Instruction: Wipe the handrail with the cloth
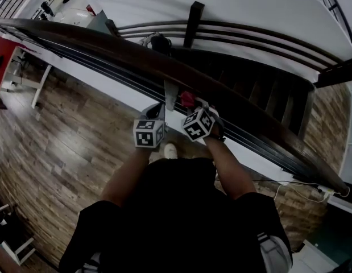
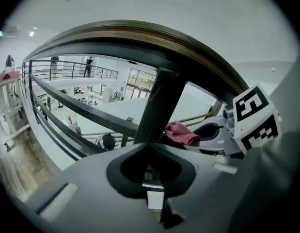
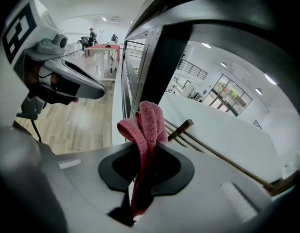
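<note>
The dark wooden handrail (image 1: pixel 136 56) runs from upper left to lower right in the head view, and both grippers sit close together just under it. My right gripper (image 3: pixel 144 143) is shut on a pink-red cloth (image 3: pixel 147 123), whose bunched top sticks out past the jaws beside a dark baluster (image 3: pixel 164 67). The head view shows the cloth (image 1: pixel 187 98) at the rail's near side. My left gripper (image 2: pixel 148 142) is shut with nothing between its jaws, its tips at the foot of a dark baluster (image 2: pixel 157 101) below the handrail (image 2: pixel 154 40). The cloth (image 2: pixel 181 132) shows to its right.
Thin horizontal metal bars (image 1: pixel 96 61) run below the rail. Dark stair treads (image 1: pixel 261 90) descend beyond it. A wood-plank floor (image 1: pixel 62 135) lies on the near side, with a red table (image 1: pixel 5 56) at far left. A white cable (image 1: pixel 303 189) trails at lower right.
</note>
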Demonstrator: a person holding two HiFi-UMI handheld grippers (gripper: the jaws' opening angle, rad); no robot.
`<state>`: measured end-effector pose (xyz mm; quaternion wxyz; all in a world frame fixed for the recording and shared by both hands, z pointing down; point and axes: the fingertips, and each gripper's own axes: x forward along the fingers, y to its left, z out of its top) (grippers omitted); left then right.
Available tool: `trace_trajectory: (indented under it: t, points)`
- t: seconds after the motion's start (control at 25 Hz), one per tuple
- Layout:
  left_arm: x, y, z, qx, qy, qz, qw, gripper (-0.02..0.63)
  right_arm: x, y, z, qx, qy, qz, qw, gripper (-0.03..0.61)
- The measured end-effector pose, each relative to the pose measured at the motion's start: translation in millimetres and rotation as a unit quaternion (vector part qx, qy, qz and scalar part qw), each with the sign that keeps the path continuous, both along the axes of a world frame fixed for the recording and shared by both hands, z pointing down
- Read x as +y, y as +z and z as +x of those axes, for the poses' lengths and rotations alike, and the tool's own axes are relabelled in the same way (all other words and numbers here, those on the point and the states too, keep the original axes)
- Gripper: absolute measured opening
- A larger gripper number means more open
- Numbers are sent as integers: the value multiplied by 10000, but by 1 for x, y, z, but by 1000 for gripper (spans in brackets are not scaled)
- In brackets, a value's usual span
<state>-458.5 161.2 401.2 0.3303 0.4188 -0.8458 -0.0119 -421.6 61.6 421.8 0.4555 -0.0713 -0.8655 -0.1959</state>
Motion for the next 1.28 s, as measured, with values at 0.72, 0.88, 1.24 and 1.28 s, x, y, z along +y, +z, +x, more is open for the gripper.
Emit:
trace_trajectory:
  t: [0.72, 0.88, 1.24, 1.28]
  points:
    - [29, -6, -2, -131, -374, -5, 9992, 0, 18, -1, -10, -119, -368, -198, 9991, 52]
    - [32, -12, 5, -171, -370, 88, 9991, 0, 41, -21, 2, -525, -201, -1412, 9884, 52]
    - [4, -22, 34, -281, -144, 483, 9983, 0, 36, -64, 55, -1590, 98, -2402, 9576, 52]
    - [-5, -26, 40, -338, -26, 520, 9981, 0, 32, -70, 64, -1707, 102, -2429, 9549, 52]
